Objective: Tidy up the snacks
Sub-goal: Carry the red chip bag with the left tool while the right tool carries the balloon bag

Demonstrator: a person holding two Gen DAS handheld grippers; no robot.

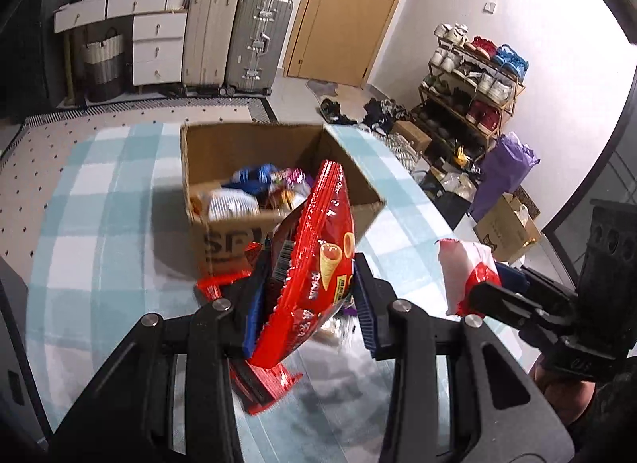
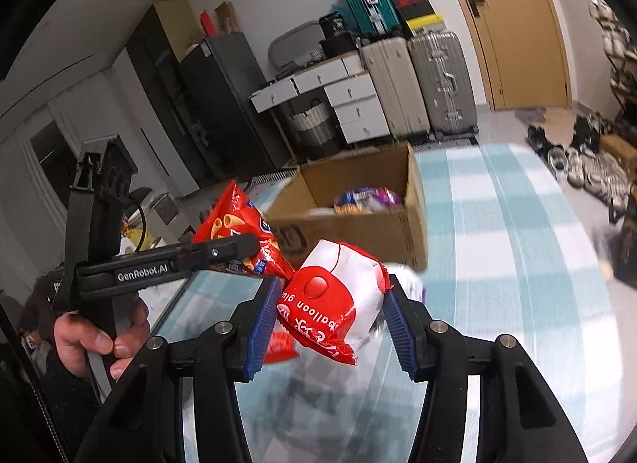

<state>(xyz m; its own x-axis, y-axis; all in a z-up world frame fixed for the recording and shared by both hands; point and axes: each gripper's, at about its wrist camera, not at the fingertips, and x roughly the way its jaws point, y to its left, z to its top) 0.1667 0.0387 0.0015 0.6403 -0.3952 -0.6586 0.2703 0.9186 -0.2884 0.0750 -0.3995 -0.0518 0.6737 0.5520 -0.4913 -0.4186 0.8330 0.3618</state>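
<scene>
With both bags lifted for dropping, my left gripper (image 1: 306,295) pinches a crinkly red foil cone-snack bag (image 1: 318,256), my right gripper (image 2: 330,319) clamps a puffy red-and-white plastic pouch (image 2: 338,299); open brown cardboard box (image 1: 223,152) just ahead.

"GenRobot.AI" on left gripper (image 2: 254,242)
</scene>
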